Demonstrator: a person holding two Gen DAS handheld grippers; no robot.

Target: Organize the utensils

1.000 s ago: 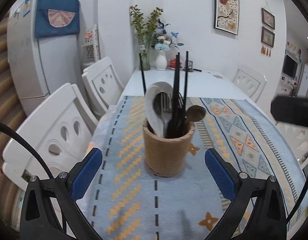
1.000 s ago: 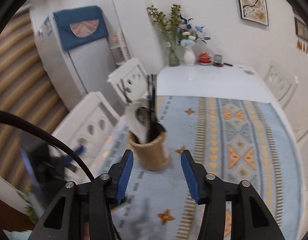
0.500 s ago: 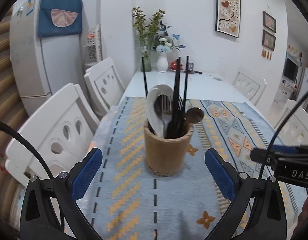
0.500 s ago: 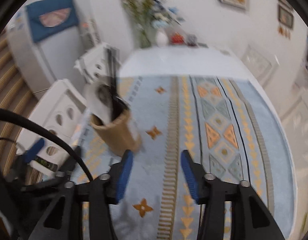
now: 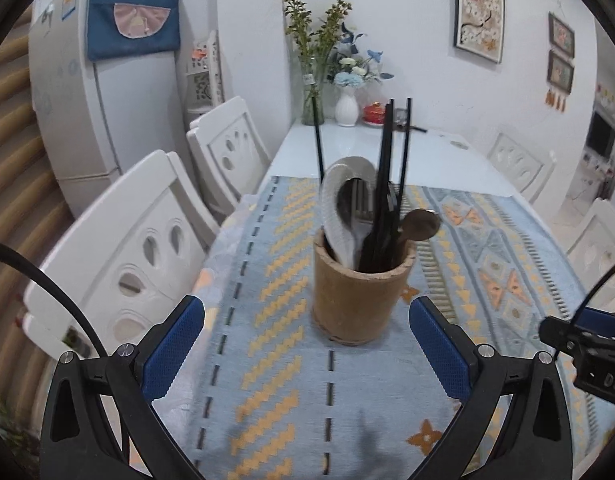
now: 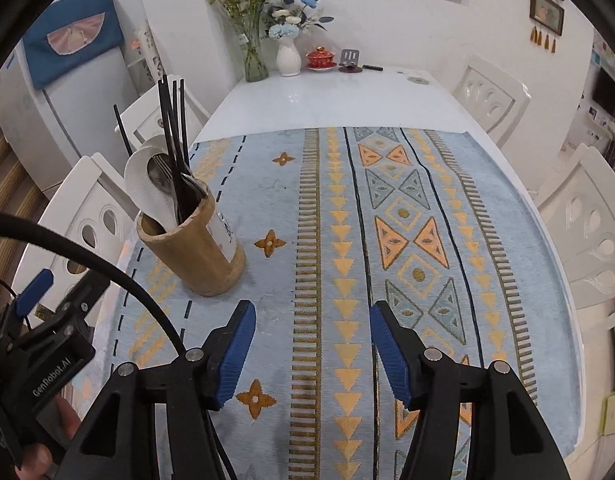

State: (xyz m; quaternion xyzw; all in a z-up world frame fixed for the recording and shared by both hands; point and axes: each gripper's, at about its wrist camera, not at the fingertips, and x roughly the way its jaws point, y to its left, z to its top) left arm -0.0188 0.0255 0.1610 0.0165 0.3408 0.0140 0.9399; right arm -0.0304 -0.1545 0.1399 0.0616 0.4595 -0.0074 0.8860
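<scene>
The tan wooden utensil holder [image 5: 361, 286] is standing just beyond the left gripper [image 5: 307, 344]; its jaws are gaping, empty. The right gripper [image 6: 310, 354] has just been opening, holding nothing; the holder is sitting off its left.

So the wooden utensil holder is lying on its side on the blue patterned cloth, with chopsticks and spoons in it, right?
Not quite. The wooden utensil holder stands upright on the blue patterned cloth, not on its side; the left wrist view shows this clearly. The rest holds: black chopsticks and spoons stick up out of it.
</scene>
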